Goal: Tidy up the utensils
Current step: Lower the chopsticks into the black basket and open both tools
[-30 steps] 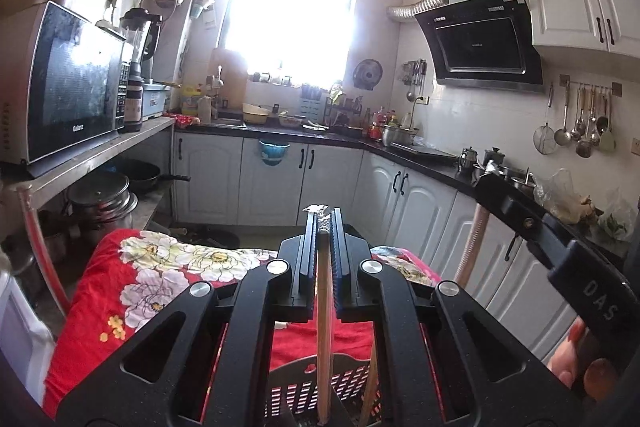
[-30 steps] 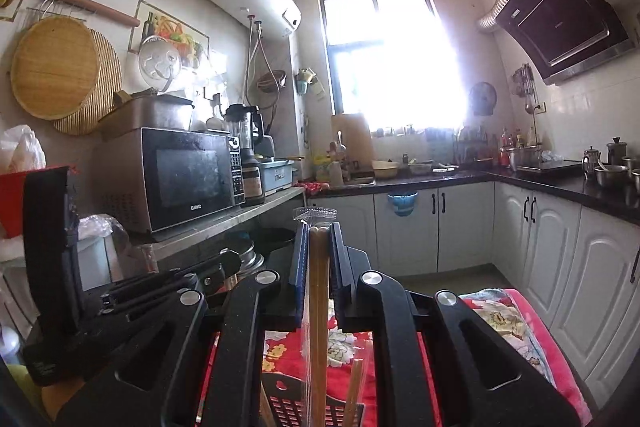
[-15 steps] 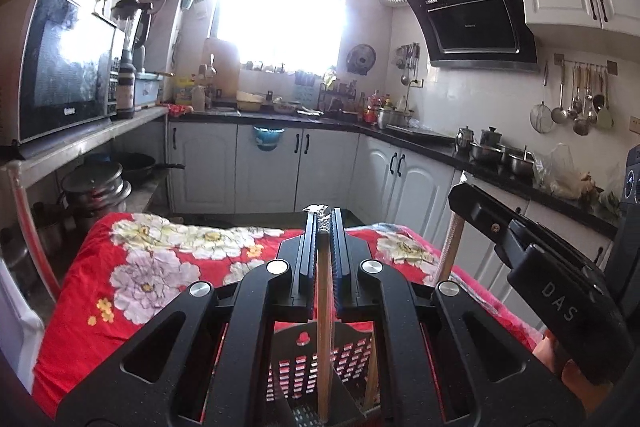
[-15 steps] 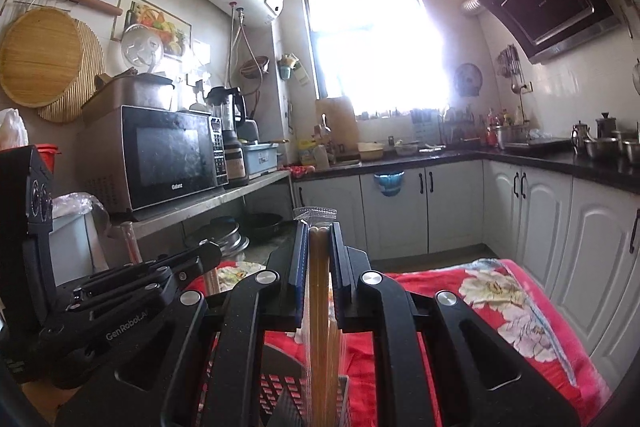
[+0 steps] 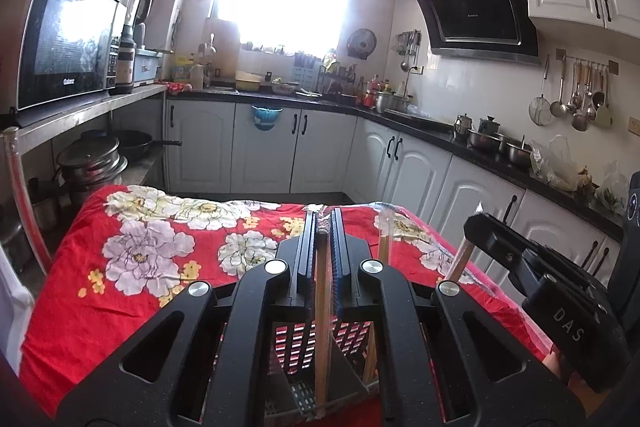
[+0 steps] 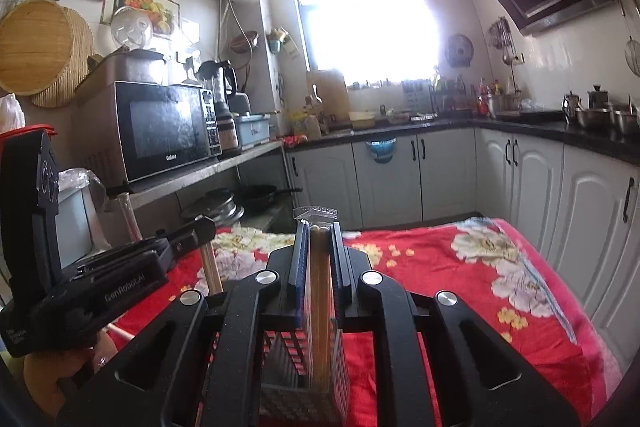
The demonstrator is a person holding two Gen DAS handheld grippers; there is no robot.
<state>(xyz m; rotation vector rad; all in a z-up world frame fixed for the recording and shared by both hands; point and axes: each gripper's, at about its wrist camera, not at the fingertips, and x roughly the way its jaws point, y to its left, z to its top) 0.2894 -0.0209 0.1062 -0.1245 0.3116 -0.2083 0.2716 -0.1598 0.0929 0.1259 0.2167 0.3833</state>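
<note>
My left gripper (image 5: 321, 223) is shut on a plastic-wrapped pair of wooden chopsticks (image 5: 321, 327), held upright with the lower end inside a black perforated utensil holder (image 5: 296, 351). My right gripper (image 6: 319, 233) is shut on another wrapped chopstick pack (image 6: 320, 307), also upright with its lower end in the same holder (image 6: 304, 359). The holder stands on a red floral tablecloth (image 5: 140, 259). The right gripper shows at the right of the left wrist view (image 5: 472, 223), the left gripper at the left of the right wrist view (image 6: 208, 223). Another wrapped pair (image 5: 383, 247) stands in the holder.
A microwave (image 5: 68, 35) sits on a steel shelf at the left with pots (image 5: 92, 163) below. White cabinets and a dark counter (image 5: 420, 125) run along the back and right. Ladles hang on the right wall (image 5: 576, 99).
Both grippers have lowered and tilted downward with their chopsticks, so more of the red cloth and the holder shows. The chopstick ends have gone deeper into the holder.
</note>
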